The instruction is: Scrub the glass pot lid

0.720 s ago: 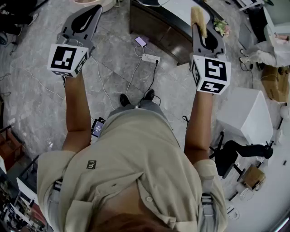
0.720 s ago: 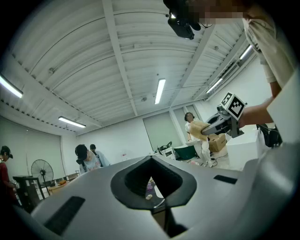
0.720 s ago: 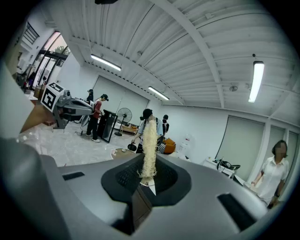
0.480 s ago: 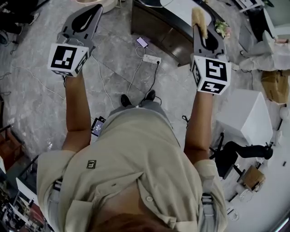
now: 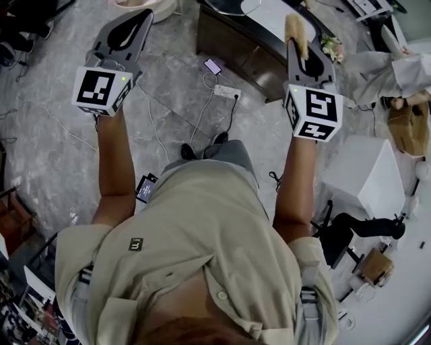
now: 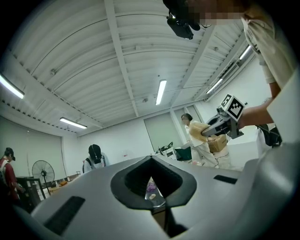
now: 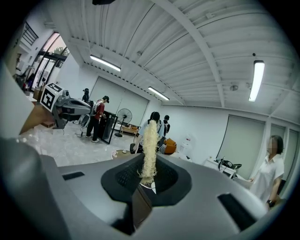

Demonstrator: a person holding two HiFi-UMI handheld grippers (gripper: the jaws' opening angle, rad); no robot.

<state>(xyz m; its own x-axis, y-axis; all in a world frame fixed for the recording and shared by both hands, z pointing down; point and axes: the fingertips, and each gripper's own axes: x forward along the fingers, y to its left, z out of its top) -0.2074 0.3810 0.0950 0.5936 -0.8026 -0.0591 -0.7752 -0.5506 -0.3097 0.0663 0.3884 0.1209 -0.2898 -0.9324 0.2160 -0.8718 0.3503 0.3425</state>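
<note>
Both grippers are raised in front of the person, off the table. My left gripper (image 5: 143,15) at upper left is shut with nothing between its jaws; in its own view the left gripper (image 6: 151,160) points up at the ceiling. My right gripper (image 5: 297,42) is shut on a tan fibrous scrubber (image 5: 294,29), which sticks up past the jaws. The right gripper view shows that scrubber (image 7: 149,143) standing upright between the closed jaws of the right gripper (image 7: 149,174). No glass pot lid can be made out clearly.
A dark counter (image 5: 250,48) with a white top lies ahead, with small flowers (image 5: 329,42) on it. On the floor are a power strip (image 5: 224,88), a phone (image 5: 213,66) and cables. A white box (image 5: 367,168) stands at the right. Several people stand around the room.
Both grippers stay almost where they were. The person's feet have shifted nearer the counter, and a person carrying a box has come in at the right edge.
</note>
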